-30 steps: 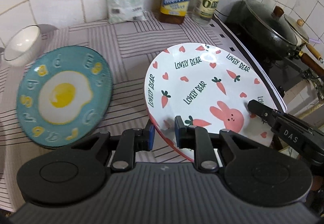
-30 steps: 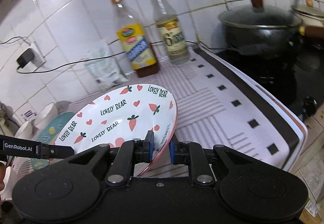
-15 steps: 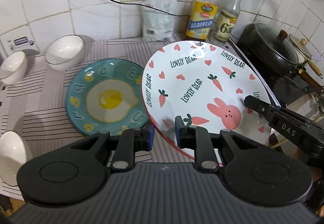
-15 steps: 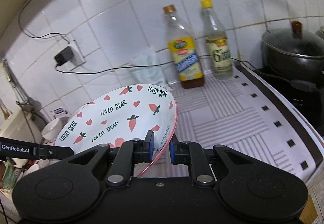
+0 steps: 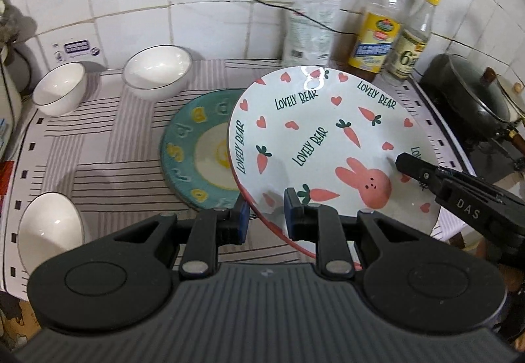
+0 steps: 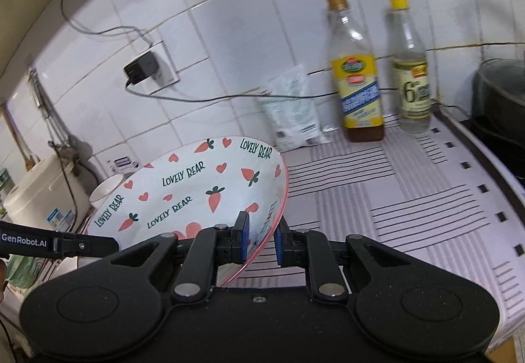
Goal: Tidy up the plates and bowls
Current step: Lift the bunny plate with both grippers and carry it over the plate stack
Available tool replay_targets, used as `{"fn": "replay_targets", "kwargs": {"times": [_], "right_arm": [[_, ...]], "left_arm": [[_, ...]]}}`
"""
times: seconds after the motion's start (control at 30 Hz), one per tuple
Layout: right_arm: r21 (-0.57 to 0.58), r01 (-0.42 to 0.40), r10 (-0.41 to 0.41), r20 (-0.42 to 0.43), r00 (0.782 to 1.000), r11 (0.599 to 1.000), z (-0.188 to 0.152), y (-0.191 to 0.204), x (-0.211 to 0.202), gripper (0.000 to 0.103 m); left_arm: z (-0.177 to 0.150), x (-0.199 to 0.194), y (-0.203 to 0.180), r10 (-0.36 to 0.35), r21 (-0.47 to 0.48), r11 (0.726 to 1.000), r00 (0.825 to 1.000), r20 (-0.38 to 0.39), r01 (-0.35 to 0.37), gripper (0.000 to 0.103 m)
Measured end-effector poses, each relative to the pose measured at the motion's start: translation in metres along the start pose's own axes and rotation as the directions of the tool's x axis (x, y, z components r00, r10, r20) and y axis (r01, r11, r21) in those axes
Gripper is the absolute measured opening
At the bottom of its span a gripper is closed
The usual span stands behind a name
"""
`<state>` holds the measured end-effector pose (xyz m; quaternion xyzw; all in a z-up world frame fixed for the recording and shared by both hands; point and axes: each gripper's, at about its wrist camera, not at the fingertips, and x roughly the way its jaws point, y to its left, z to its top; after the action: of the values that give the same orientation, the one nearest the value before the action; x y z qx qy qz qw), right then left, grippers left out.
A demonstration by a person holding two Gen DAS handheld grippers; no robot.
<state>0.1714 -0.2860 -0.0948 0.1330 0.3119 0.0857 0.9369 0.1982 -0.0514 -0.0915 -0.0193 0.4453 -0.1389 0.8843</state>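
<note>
Both tools pinch one white plate [image 5: 321, 146] printed with carrots, hearts, a pink rabbit and the words "LOVELY BEAR". The left tool [image 5: 264, 220] grips its near rim, one blue pad under the rim and one on the printed face. The right tool [image 6: 261, 240] clamps the opposite rim the same way. The plate hangs tilted above the striped cloth on the table [image 5: 98, 146], clear of the surface, and overlaps the right part of a teal plate [image 5: 197, 146] that lies flat near the table's middle.

Only the left view shows the teal plate, with its yellow-and-white egg centre and raised letters. It alone also shows three white bowls: two [image 5: 60, 89] [image 5: 157, 71] along the back edge at the left and one [image 5: 49, 228] near the front left corner. The right tool's arm enters that view from the right, marked "DAS". A dark lidded pot [image 5: 472, 100] sits past the right edge.

Only the right view shows a cream appliance [image 6: 46, 192] by the left wall. The left tool's arm there reads "GenRobot.AI". Both views show a yellow-labelled bottle [image 6: 357, 81], a clear bottle [image 6: 410, 74] marked with a large "6", and a white pouch [image 6: 292, 107], all against the tiled wall at the back edge. Their smaller print is unreadable.
</note>
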Motion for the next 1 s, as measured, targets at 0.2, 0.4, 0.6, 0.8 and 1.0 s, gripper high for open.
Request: {"fn": "replay_targets", "kwargs": {"times": [0.2, 0.4, 0.6, 0.8, 1.0], "right_arm": [[-0.002, -0.041, 0.041, -0.034, 0.999, 0.999, -0.004, 0.014, 0.027, 0.02], [-0.013, -0.061, 0.06, -0.071, 0.996, 0.998, -0.006, 0.026, 0.056, 0.02], [-0.025, -0.063, 0.06, -0.108, 0.992, 0.998, -0.008, 0.03, 0.085, 0.02], [-0.045, -0.046, 0.039, -0.151, 0.988, 0.998, -0.012, 0.036, 0.11, 0.02], [-0.061, -0.039, 0.028, -0.166, 0.986, 0.997, -0.009, 0.042, 0.124, 0.02]], "left_arm": [[0.0, 0.009, 0.027, 0.028, -0.035, 0.999, 1.0, -0.013, -0.028, 0.02], [0.001, 0.028, 0.05, 0.043, -0.071, 0.996, 0.998, -0.035, -0.046, 0.02], [0.005, 0.051, 0.062, 0.051, -0.1, 0.993, 0.996, -0.075, -0.058, 0.023], [0.01, 0.065, 0.073, 0.053, -0.116, 0.991, 0.993, -0.105, -0.065, 0.023], [0.019, 0.075, 0.082, 0.051, -0.132, 0.989, 0.99, -0.129, -0.069, 0.023]]}}
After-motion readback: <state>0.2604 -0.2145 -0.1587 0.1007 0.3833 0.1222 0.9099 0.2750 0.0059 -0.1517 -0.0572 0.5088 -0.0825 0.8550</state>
